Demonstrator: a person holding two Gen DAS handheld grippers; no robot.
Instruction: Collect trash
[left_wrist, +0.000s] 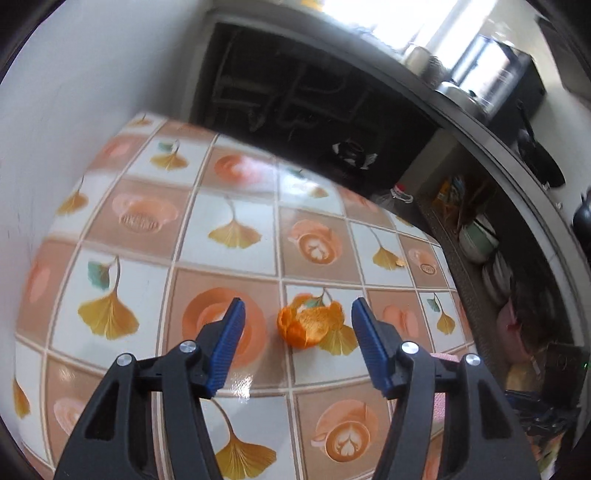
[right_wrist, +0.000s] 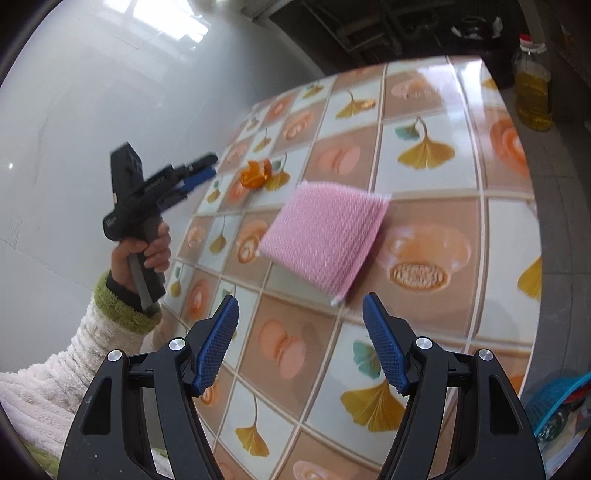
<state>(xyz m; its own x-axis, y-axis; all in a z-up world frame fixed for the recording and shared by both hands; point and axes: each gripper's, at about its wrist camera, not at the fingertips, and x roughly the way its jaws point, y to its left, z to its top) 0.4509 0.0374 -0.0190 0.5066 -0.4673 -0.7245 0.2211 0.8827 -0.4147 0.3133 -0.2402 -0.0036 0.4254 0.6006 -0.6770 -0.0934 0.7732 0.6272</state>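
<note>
An orange peel (left_wrist: 306, 325) lies curled on the patterned tablecloth (left_wrist: 229, 206). My left gripper (left_wrist: 297, 314) hovers just short of it, open, and the peel shows in the gap between the blue fingers without touching them. In the right wrist view the same orange peel (right_wrist: 256, 172) lies far off, with the left gripper (right_wrist: 201, 173) held by a hand (right_wrist: 147, 251) beside it. My right gripper (right_wrist: 300, 306) is open and empty above the tablecloth (right_wrist: 424, 166). A pink scouring pad (right_wrist: 325, 236) lies just ahead of it.
A small scrap (left_wrist: 400, 263) lies further off on the cloth, seen too as a scrap (right_wrist: 366, 105) in the right view. A bottle of yellow oil (right_wrist: 533, 92) stands on the floor past the table. A blue basket (right_wrist: 557, 406) sits low right. Shelves with bowls (left_wrist: 480, 240) flank the table.
</note>
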